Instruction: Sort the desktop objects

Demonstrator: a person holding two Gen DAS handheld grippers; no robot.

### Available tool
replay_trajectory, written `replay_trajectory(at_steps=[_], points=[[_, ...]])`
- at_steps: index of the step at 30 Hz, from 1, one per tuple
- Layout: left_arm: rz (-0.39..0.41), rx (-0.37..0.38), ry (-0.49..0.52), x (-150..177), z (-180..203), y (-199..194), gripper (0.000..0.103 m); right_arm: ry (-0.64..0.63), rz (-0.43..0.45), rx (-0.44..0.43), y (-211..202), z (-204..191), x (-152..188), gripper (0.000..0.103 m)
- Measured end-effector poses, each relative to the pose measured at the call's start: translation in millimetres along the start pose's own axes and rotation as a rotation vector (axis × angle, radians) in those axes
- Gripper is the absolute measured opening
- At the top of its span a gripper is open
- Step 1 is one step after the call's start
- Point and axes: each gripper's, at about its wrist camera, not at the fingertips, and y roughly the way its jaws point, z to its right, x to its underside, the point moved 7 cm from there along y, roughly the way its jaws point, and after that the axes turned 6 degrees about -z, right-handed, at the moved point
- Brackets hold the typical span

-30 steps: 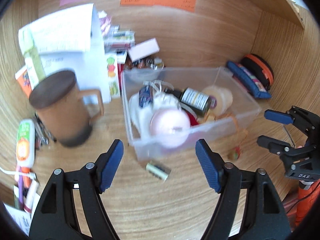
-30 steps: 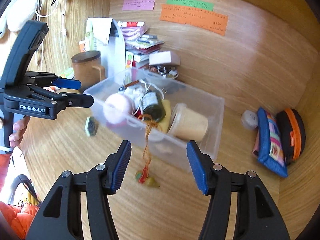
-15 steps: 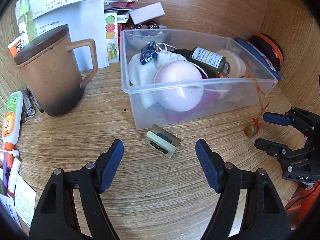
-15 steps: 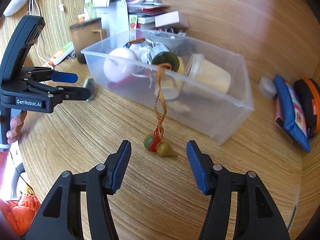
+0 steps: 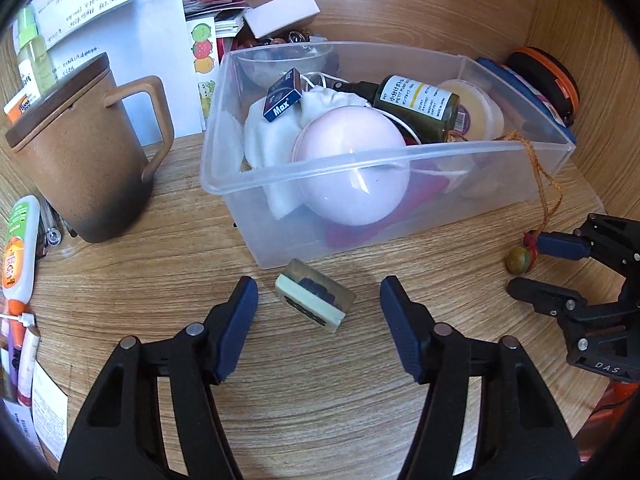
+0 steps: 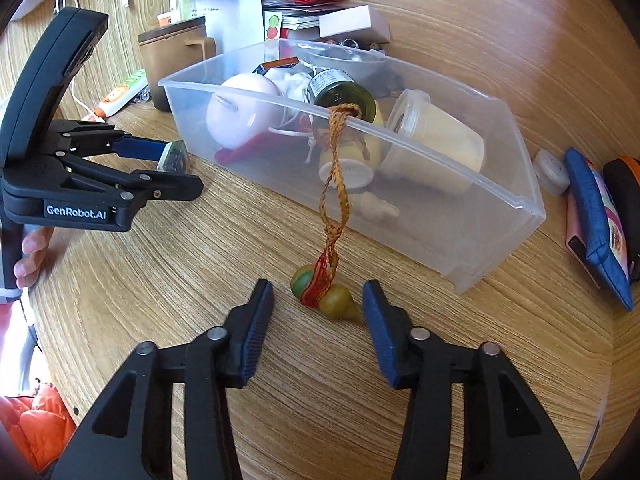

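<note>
The left gripper (image 5: 319, 312) has its fingers apart, and they have just been closing in; a small stamp-like block (image 5: 315, 299) lies on the wooden table (image 5: 320, 408) between the tips, touched by neither pad. The right gripper (image 6: 319, 312) also has its fingers apart and has just been narrowing; a green-and-yellow gourd charm (image 6: 323, 297) sits on the table between them, nearer the right finger, with a slight gap on both sides. From the charm a braided orange cord (image 6: 335, 184) climbs away from the fingers and hooks over the near rim of a clear plastic bin (image 6: 500, 216). Just beyond both pairs of fingers, the bin holds a pink ball (image 5: 354, 168), a dark green bottle (image 5: 418, 106), a cream tub (image 5: 478, 114) and a small blue box (image 5: 282, 101). Beyond the left finger of the left gripper stands a brown lidded mug (image 5: 80, 152).
</note>
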Motion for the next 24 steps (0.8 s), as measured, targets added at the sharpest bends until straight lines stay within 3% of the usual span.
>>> replay_trajectory(at_steps=[6,8,24], points=[[0.013,-0.015,0.029,-1.8,3.0,-0.2,0.048,-0.011,0.002,-0.024,-0.8,-6.0,0.8,0.018],[0.022,-0.029,0.027,-2.4,2.1,-0.9,0.035,-0.015,0.002,-0.019,-0.7,-7.4,0.6,0.016],[0.088,-0.021,0.026,-0.2,3.9,-25.8,0.035,-0.041,0.083,0.038,-32.0,-12.6,-11.4,0.015]])
